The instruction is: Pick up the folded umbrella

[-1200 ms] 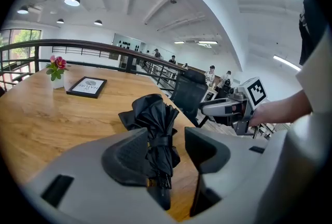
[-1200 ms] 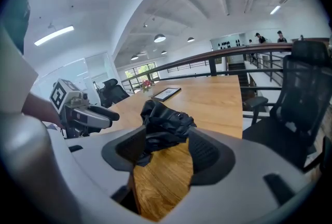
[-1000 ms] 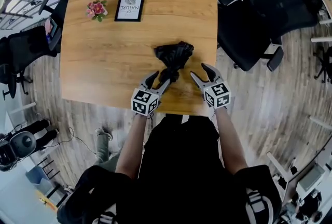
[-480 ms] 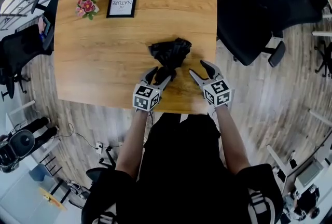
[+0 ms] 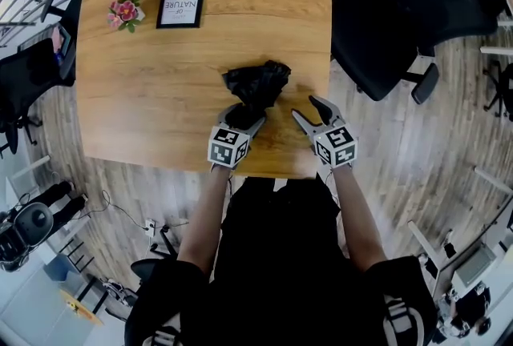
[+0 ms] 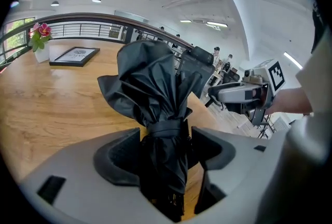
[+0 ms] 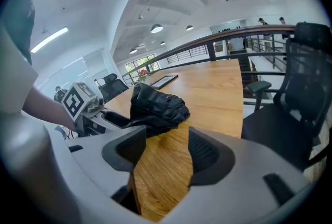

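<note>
The umbrella (image 5: 255,84) is crumpled black cloth with a faint sheen. The table (image 5: 160,88) is smooth, pale wood with clear grain. The left tool (image 6: 166,134) and right tool (image 7: 165,140) look like matt grey plastic.

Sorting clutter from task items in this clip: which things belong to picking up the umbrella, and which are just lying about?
Job: black folded fabric umbrella; left gripper, jaws have just been opening, umbrella between them.
Lying about: black-framed print; small pink flower posy; black mesh office chair.
</note>
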Available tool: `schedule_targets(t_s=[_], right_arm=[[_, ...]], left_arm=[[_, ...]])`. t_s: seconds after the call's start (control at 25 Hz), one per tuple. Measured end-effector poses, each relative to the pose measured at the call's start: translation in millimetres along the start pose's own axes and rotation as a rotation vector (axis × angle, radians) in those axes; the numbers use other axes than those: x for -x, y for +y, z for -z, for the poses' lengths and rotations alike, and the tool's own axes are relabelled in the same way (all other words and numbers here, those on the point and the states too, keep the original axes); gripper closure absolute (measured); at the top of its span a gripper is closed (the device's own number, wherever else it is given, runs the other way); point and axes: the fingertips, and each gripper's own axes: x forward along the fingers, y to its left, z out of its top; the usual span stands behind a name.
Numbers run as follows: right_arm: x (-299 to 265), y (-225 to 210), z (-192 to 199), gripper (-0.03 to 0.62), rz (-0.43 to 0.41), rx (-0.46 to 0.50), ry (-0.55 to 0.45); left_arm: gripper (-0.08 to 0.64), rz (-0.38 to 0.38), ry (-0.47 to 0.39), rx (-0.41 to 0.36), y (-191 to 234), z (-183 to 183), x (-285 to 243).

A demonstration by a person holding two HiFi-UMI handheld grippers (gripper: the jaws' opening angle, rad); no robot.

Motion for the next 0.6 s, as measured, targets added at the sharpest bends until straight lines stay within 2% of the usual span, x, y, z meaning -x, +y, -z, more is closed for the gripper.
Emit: schedule_targets(t_s=[0.32,0.6], right_arm=[[-0.2,-5.6,1.5,0.327,-0.008,-0.022,0.004],[-0.5,-9.3,6.9,0.33,-0.013,-0.03,0.015]], left_arm=[[0.25,-0.022,0.065,-0.044,3.4,8.5,-16.3],[0.25,-0.032,0.089,-0.046,5.1,11.0,-22.4]])
